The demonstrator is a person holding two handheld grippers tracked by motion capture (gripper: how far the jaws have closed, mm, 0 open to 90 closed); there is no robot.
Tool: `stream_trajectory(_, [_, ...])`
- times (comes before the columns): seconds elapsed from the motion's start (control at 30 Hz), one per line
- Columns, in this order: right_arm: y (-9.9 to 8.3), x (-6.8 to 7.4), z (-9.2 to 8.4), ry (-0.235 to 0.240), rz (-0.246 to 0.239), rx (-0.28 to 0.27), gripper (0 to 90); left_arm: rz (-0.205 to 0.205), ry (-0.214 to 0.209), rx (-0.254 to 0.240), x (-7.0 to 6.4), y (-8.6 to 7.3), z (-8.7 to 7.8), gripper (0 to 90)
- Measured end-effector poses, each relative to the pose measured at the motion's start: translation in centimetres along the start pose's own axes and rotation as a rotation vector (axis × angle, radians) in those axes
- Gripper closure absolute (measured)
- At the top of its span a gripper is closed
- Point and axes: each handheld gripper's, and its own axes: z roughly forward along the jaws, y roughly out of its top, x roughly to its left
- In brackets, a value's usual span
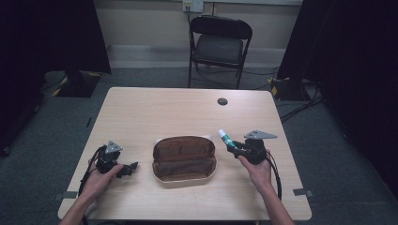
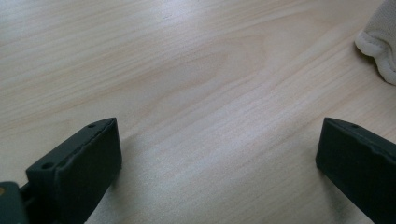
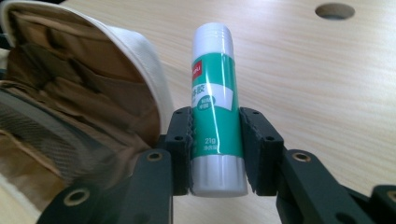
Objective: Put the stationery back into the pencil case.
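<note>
L gripper [image 1: 133, 166] rests low on the table [image 1: 141, 112], jaws wide apart, nothing between. R gripper [image 1: 230, 146] raised, tilted up-left, jaws clamped on a glue stick [image 1: 225, 137].

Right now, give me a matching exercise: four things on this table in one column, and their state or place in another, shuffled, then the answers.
1. glue stick
2. pouch
3. left claw
4. table hole

A. open, with nothing in it
B. near the far edge
C. lying unzipped at the middle
D. held in the right claw

Pairs: 1-D, 2-C, 3-A, 4-B
</note>
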Motion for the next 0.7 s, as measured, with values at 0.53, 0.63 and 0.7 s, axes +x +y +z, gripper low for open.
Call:
stream_trajectory(0.53, [3.1,4.3,-2.6,0.098,-0.092,-0.101,66.0,0.001,0.000,0.000,0.0,0.0,0.0,0.0])
stream_trajectory(0.63, [3.6,5.5,-2.9,0.123,-0.126,-0.109,66.0,0.000,0.000,0.000,0.0,0.0,0.0,0.0])
stream_trajectory(0.7, [3.8,6.1,-2.9,0.134,-0.138,-0.110,66.0,0.002,-0.002,0.000,0.0,0.0,0.0,0.0])
